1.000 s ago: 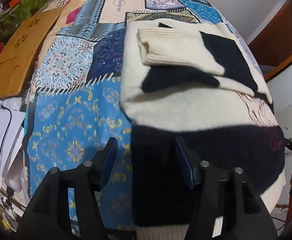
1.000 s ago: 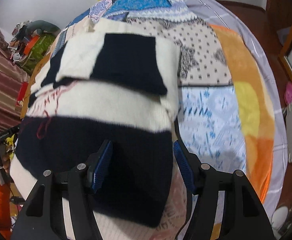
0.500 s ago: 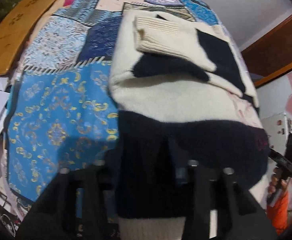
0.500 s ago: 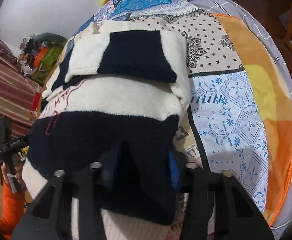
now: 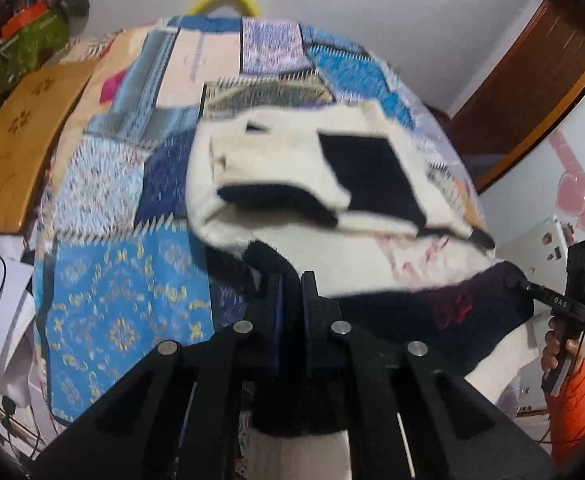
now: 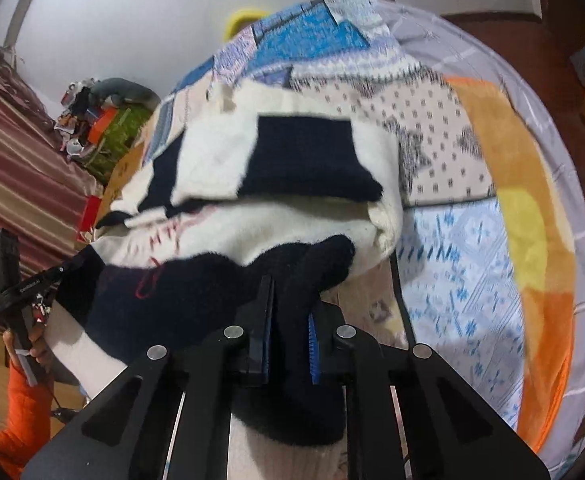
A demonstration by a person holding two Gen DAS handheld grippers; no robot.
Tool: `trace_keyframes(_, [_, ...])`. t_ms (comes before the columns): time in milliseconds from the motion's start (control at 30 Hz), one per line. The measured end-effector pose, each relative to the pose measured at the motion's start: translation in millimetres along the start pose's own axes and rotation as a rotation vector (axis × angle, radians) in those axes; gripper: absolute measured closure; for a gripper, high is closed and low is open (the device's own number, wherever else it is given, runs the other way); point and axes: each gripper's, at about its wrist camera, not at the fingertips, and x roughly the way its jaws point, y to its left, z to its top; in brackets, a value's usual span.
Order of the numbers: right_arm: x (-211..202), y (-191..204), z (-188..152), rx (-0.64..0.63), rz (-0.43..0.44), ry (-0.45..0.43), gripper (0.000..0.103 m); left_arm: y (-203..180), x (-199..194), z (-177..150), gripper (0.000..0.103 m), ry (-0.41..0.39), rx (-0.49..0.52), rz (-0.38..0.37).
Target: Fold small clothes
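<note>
A cream and navy striped sweater (image 5: 292, 152) lies on the patchwork bedspread (image 5: 124, 280), its sleeves folded across the chest. My left gripper (image 5: 291, 280) is shut on the left corner of the navy hem band, which is raised off the bed. In the right wrist view the sweater (image 6: 292, 216) bunches up at its near edge. The right gripper's (image 6: 290, 292) jaws are closing, and the pads press the right corner of the navy hem between them. Each view shows the other gripper at the far hem corner, the right gripper (image 5: 528, 284) and the left gripper (image 6: 68, 268), held by a hand in an orange sleeve.
A wooden board (image 5: 20, 152) leans at the bed's left side, with a green bag and clutter (image 5: 24, 48) behind it. An orange and yellow blanket (image 6: 532, 240) covers the bed's right part. A brown door (image 5: 532, 80) and a striped curtain (image 6: 12, 160) flank the bed.
Both grippers have gone from open astride the navy hem to closed on it. The hem has risen off the bed and the sweater's near part now bunches upward.
</note>
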Motion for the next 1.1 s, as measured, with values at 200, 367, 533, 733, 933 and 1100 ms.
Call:
trace_keyframes(200, [-11,9,28,-0.042,-0.012,-0.068,0.091,8,-14,30,0.101,-0.083,-0.024,0.010])
trace_keyframes(367, [6,7,48,-0.054,-0.047,-0.067,0.091,21,4,47,0.101,-0.045,-0.034,0.045])
trace_keyframes(533, [30,3,39,-0.070,-0.072,0.009,0.087,28,27,27,0.094,0.058,-0.025,0.059])
trace_keyframes(733, [28,-8,26,-0.020,-0.041,0.060,0.073,36,37,1,0.074,0.133,-0.052,0.058])
trace_keyframes(933, [10,-11,10,-0.040,-0.077,0.061,0.055,35,27,-22,0.047,0.171,-0.041,0.074])
trace_keyframes(1100, [4,-16,-6,-0.028,-0.099,0.084,0.055,35,24,-39,0.046,0.204,-0.059,0.062])
